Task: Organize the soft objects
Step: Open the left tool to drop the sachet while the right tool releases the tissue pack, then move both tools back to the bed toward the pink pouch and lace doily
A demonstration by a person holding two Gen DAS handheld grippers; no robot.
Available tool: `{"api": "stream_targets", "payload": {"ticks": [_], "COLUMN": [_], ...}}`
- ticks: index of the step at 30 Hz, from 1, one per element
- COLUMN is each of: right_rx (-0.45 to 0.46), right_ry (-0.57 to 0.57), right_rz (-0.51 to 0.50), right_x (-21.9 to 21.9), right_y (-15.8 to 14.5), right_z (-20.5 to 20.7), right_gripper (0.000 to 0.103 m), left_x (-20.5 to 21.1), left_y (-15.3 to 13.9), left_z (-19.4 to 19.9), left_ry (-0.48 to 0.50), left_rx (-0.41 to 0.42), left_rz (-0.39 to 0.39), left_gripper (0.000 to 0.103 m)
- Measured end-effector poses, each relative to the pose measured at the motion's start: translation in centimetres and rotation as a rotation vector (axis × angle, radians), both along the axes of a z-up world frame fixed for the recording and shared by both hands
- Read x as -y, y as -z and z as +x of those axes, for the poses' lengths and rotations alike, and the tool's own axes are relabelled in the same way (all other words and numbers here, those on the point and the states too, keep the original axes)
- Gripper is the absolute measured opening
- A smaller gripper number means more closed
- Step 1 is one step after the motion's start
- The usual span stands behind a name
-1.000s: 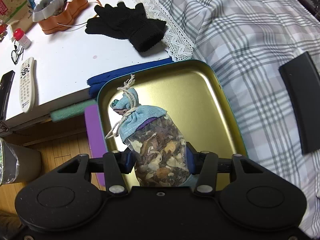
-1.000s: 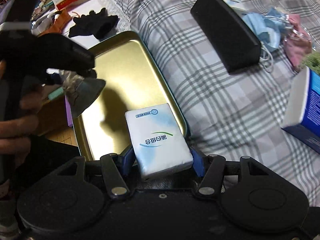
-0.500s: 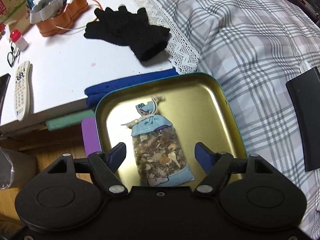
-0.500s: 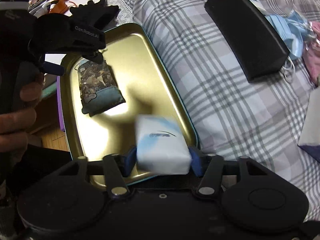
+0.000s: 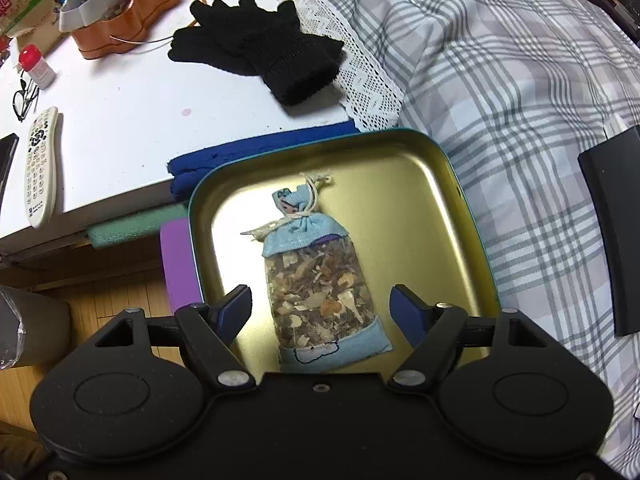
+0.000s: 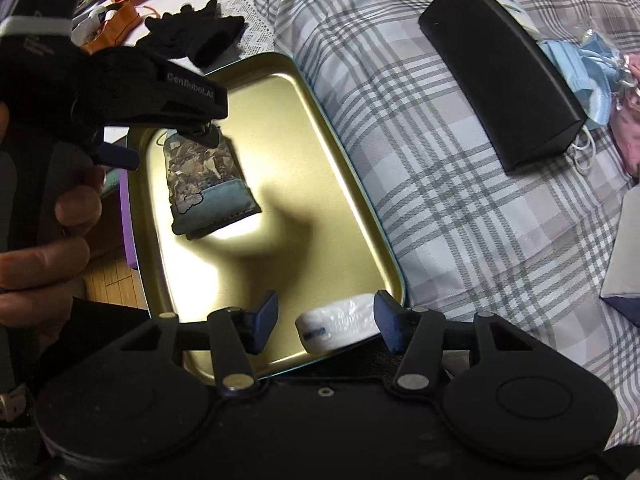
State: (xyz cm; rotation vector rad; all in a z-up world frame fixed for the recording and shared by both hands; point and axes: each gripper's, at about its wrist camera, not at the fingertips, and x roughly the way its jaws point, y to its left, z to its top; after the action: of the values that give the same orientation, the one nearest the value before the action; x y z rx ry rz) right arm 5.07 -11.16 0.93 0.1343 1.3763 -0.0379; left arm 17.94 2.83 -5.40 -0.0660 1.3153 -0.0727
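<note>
A sachet of dried petals with a light-blue cloth top [image 5: 318, 280] lies flat in the gold tin tray [image 5: 404, 184]. My left gripper [image 5: 320, 308] is open above it, fingers on either side, not touching. In the right wrist view the sachet [image 6: 204, 176] lies at the tray's [image 6: 320, 184] far left, under the left gripper. A white tissue pack [image 6: 340, 322] lies in the tray's near right corner. My right gripper [image 6: 326, 322] is open around it. Black knit gloves [image 5: 256, 48] lie on the white table.
A black case [image 6: 500, 92], blue face masks [image 6: 580, 64] and a pink pouch [image 6: 630, 132] lie on the plaid bedspread. A box corner [image 6: 624, 264] shows at right. The table holds a remote [image 5: 40, 168], an orange tin [image 5: 124, 20], a small bottle and glasses.
My left gripper opened and left the sachet lying in the tray. My right gripper lowered the tissue pack into the tray's near corner and opened.
</note>
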Motion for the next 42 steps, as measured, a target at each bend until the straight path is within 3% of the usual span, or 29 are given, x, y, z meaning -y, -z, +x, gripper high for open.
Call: {"api": "stream_targets", "payload": {"ticks": [13,19,29,34,42], "right_rx": [0.063,0.064,0.114,0.149,0.224], "right_ry": [0.096,0.158,0.245,0.313,0.467], "right_rz": [-0.023,-0.020,-0.023,-0.029,-0.067], "right_x": [2.9,4.9,8.7,11.7,18.4], "right_y": [-3.2,-3.7,-5.9,-7.2,-9.5], "right_z": [-3.1,-5.3,-9.6,-11.9,-15.0], "right_gripper": [0.059,0.059,0.060,0.061,0.061], "left_x": [0.1,0.8,2.6,3.8,8.3], "left_y": [0.7,0.6,0.5,-0.9,-4.8], "left_z": [-0.3,-0.9,-2.5,-4.1,-8.1], "left_ry": [0.015,0.061,0.149,0.171,0.238], "left_rx": [-0.007,0.028,0.083,0.145,0.180], "left_rz": [-0.006,-0.020,0.032,0.078,0.066], "left_gripper": [0.073,0.077,0.078,0.078,0.078]}}
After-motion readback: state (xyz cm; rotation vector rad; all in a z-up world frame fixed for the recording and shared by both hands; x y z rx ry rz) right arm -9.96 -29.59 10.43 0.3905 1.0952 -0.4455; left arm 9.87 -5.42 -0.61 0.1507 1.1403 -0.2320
